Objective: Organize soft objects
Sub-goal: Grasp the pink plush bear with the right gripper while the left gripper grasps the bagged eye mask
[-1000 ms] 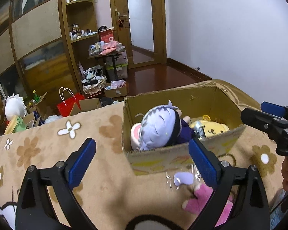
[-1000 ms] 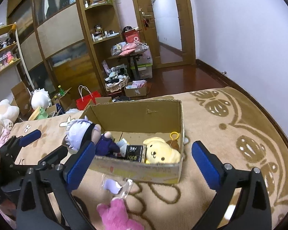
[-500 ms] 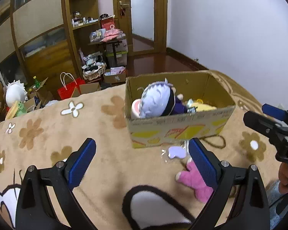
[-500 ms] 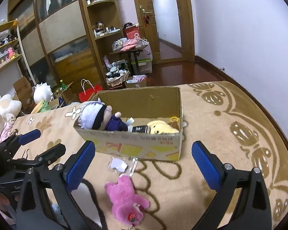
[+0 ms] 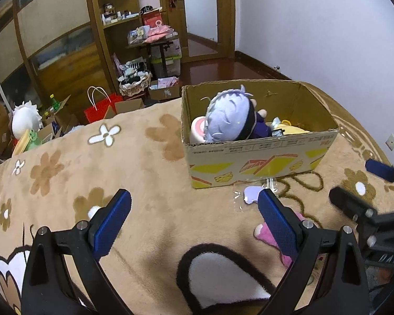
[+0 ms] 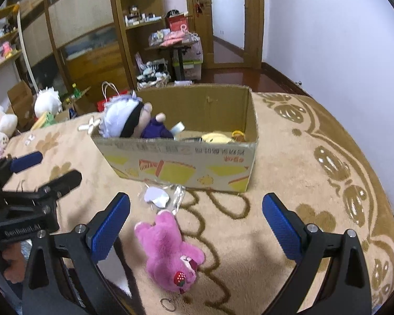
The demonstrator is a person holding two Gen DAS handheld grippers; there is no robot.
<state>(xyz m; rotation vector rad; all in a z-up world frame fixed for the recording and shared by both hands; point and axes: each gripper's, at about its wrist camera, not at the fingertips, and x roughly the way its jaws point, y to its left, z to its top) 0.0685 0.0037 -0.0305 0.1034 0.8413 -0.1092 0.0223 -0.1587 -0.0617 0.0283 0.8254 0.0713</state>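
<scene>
The cardboard box (image 6: 186, 157) stood on the flower-patterned blanket (image 6: 289, 183) as the collecting place, and it already held a white-haired plush doll (image 5: 228, 118) at its left end and a yellow plush (image 6: 216, 138) toward the right. Left outside, on the blanket just near the box's near wall, lay a pink plush bear (image 6: 168, 246) and, between it and the box, a small clear packet with a pale purple piece (image 6: 157, 197) inside; judging by that, these were the things yet to be gathered.

The right gripper (image 6: 195, 225) hung above the bear with its fingers wide apart and empty, the bear lying nearer the left finger, which suited a downward grasp. The left gripper (image 5: 194, 223) also had its fingers spread and held nothing, over bare blanket to the left of the bear.

Only the right wrist view showed the whole bear, with its strawberry patch and key ring (image 6: 168, 305); in the left wrist view the right finger hid most of it. The left view looked deeper into the box.
</scene>
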